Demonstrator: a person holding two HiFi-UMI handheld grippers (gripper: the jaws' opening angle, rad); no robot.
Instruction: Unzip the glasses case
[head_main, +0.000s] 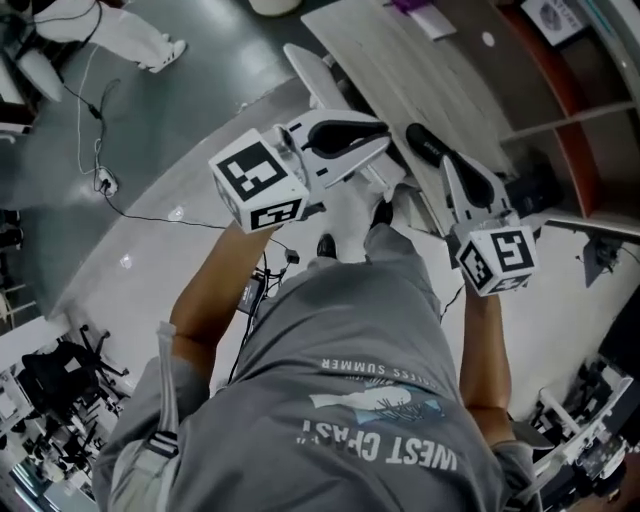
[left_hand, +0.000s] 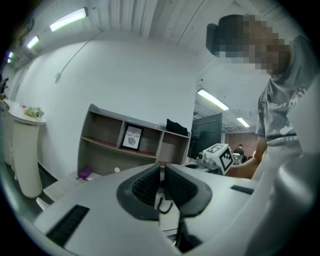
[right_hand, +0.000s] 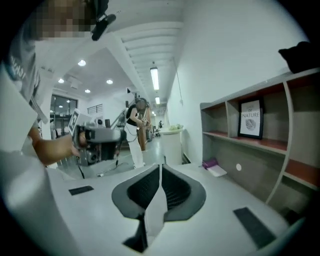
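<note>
Item one, my left claw (left_hand: 161, 176): ribbed pads were shut together with nothing gripped. A small dark loop (left_hand: 164, 205) showed just below them, and I could not tell what it was or whether it touched them. Item two, my right claw (right_hand: 160, 172): pads were likewise closed on each other and empty. Item three, the glasses case: I took it to be the dark oblong thing (head_main: 425, 143) lying on the wooden table (head_main: 400, 60) just inside its near edge, between my two claws. Neither claw held it, its zip was too small to make out, and neither claw's own view showed it. Item four, the shelf unit (left_hand: 102, 135) behind the table: a framed print (left_hand: 133, 138) in one compartment read "NATURE", with the smaller lines under it illegible. A black thing (left_hand: 177, 127) on the top board was too dark to identify. Item five, a purple object (right_hand: 210, 163) on the table beside a white sheet (right_hand: 218, 171), kind unclear. Item six, my grey shirt (head_main: 350, 380): the print, seen upside down, read "WEST COAST" and "SUMMER", with the remainder cut off. Item seven, a marker cube (head_main: 258, 180) on the left claw and another cube (head_main: 497, 258) on the right bore black squares only. Item eight, a person (right_hand: 135, 130) standing far off was blurred by distance.
</note>
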